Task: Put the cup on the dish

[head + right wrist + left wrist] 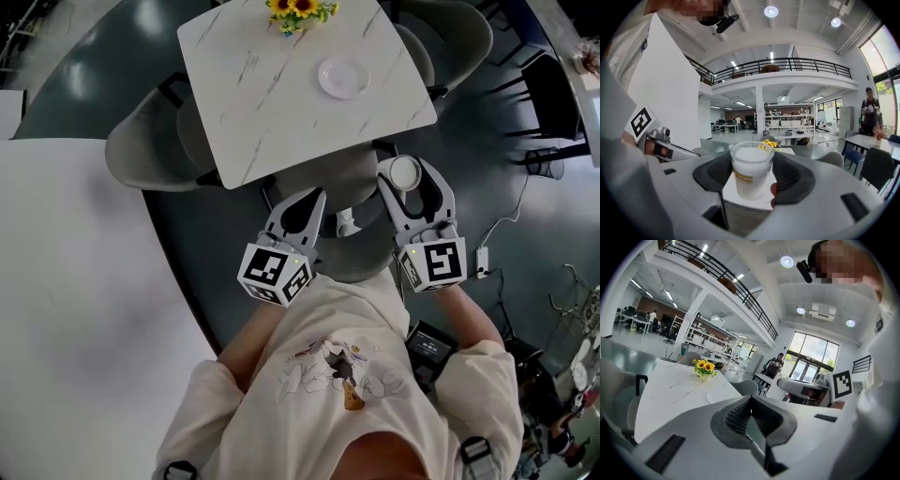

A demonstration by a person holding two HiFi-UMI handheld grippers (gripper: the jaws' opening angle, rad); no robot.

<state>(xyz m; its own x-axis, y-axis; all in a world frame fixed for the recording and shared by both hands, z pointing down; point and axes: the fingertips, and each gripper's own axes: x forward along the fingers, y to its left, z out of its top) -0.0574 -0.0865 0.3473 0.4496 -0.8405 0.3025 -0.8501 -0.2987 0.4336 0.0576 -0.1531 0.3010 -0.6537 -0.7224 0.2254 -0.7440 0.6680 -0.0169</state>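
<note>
A: Where does the person hold the left gripper (302, 199)?
B: Off the table (262, 112), just short of its near edge. The jaws are clenched tip against tip, which shows plainly in the left gripper view.
A: And on the marble top?
B: Sunflowers (300, 11) stand at the far edge, and the dish (343, 78) lies toward the right edge.
A: The cup (405, 172)?
B: Upright in the right gripper (406, 178), grasped between both jaws. It is a frosted white cup with a yellow band. It hangs outside the table's near right corner, well apart from the dish.
</note>
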